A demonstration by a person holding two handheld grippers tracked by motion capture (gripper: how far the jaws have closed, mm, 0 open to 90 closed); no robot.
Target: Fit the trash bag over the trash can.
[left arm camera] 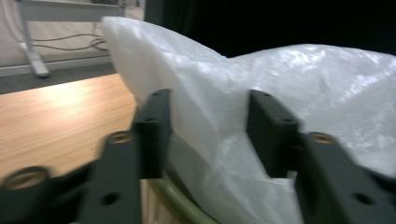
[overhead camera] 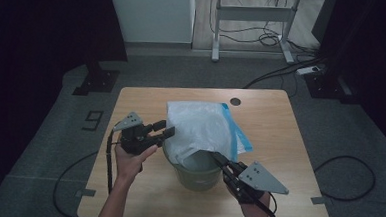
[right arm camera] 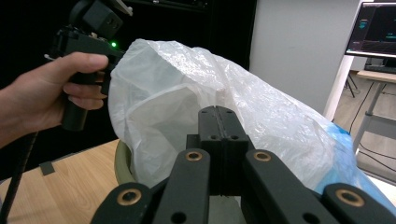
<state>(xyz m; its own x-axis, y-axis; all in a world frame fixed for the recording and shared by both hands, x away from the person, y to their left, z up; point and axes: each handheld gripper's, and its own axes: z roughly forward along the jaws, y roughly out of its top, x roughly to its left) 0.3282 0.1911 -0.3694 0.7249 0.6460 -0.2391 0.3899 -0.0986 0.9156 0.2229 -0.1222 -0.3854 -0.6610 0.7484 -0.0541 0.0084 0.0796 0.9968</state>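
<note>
A grey-green bucket (overhead camera: 197,175) stands on the wooden surface (overhead camera: 274,143), near its front edge and between the two hands. A white plastic bag (overhead camera: 200,129) with a blue edge is draped over the bucket's mouth; its bulk rises above the rim and lies back across the surface behind the bucket. What the bucket holds beneath the bag cannot be told.

The left tool (overhead camera: 164,130) sits at the bag's left side, just above the bucket rim. Its jaws stand apart with a fold of the bag between them; whether the pads press on the film cannot be told. The right tool (overhead camera: 220,161) is at the bucket's front right rim. Its jaws are closed together, and the plastic lies right at their tips; whether film is pinched between them cannot be told.

The high view gives the layout: bucket, bag, both hands and the blue edge on the bag's right. The left gripper view (left arm camera: 205,135) adds the bag fold between the jaws and a strip of bucket rim (left arm camera: 180,205) below. The right gripper view (right arm camera: 218,116) adds the bag's hollow, open interior, the bucket rim (right arm camera: 122,163) at its left, and the person's left hand (right arm camera: 42,98) around the other tool's handle.
</note>
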